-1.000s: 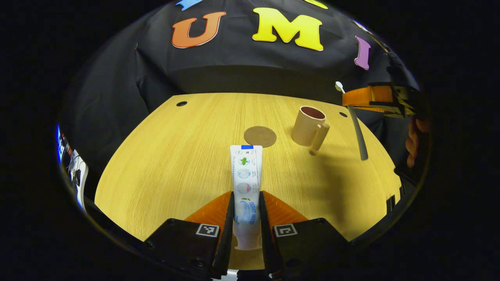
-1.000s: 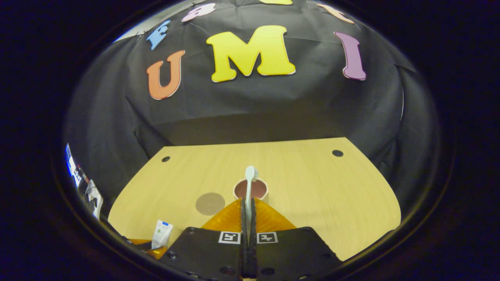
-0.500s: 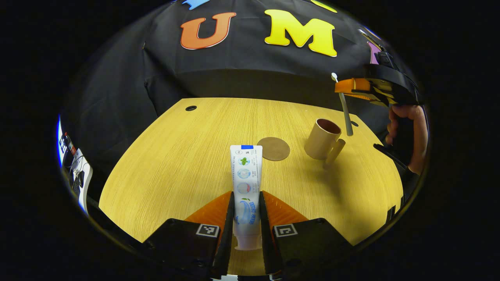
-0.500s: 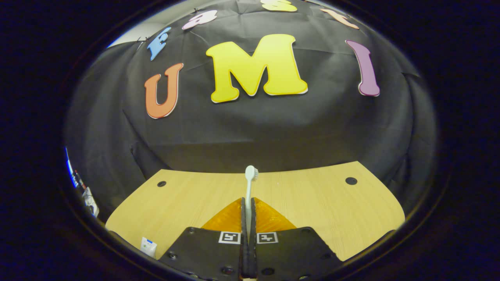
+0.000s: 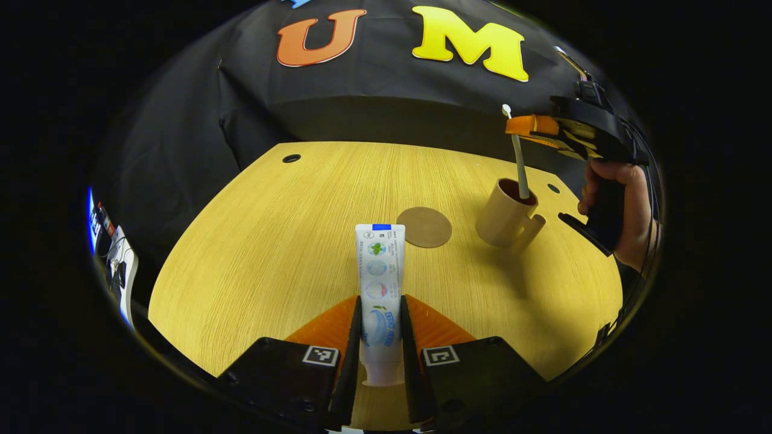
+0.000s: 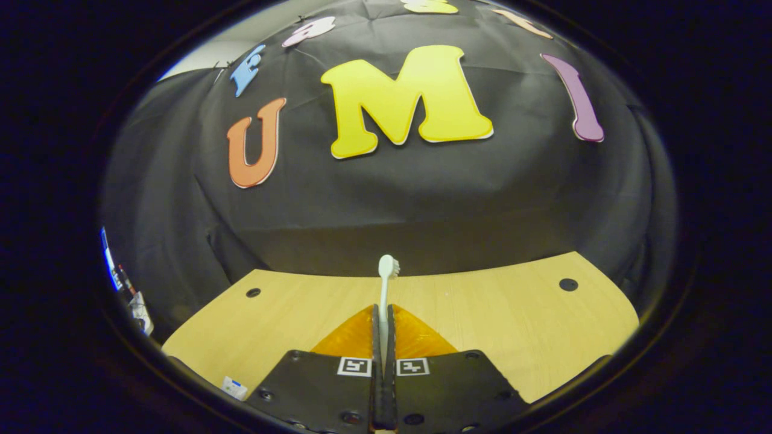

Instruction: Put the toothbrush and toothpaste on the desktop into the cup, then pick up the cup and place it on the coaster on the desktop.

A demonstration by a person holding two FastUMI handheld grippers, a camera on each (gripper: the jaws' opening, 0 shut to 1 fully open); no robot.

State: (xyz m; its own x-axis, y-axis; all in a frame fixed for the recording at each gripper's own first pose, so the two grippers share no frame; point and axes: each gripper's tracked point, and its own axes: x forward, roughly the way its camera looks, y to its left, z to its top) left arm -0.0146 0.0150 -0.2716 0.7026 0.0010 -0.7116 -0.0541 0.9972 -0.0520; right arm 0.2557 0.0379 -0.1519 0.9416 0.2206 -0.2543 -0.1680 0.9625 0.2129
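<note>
In the left gripper view my left gripper (image 5: 380, 313) is shut on a white toothpaste tube (image 5: 379, 271), held above the wooden desktop (image 5: 271, 241). A beige cup (image 5: 503, 211) with a handle stands at the right, beside a round brown coaster (image 5: 425, 226). Above the cup, the right gripper (image 5: 531, 126) holds a toothbrush (image 5: 518, 163) upright, its handle end dipping into the cup's mouth. In the right gripper view my right gripper (image 6: 383, 319) is shut on the toothbrush (image 6: 385, 283), bristle head up.
A hand (image 5: 621, 205) grips the right gripper's handle at the right edge. Small dark holes (image 5: 291, 158) mark the desktop's far corners. Cables and devices (image 5: 117, 265) lie off the table's left side. The toothpaste tip (image 6: 232, 387) peeks at lower left in the right gripper view.
The right gripper moved left and turned the toothbrush upright over the cup; the handle end now sits in the cup's mouth. The left gripper holds the toothpaste nearly still.
</note>
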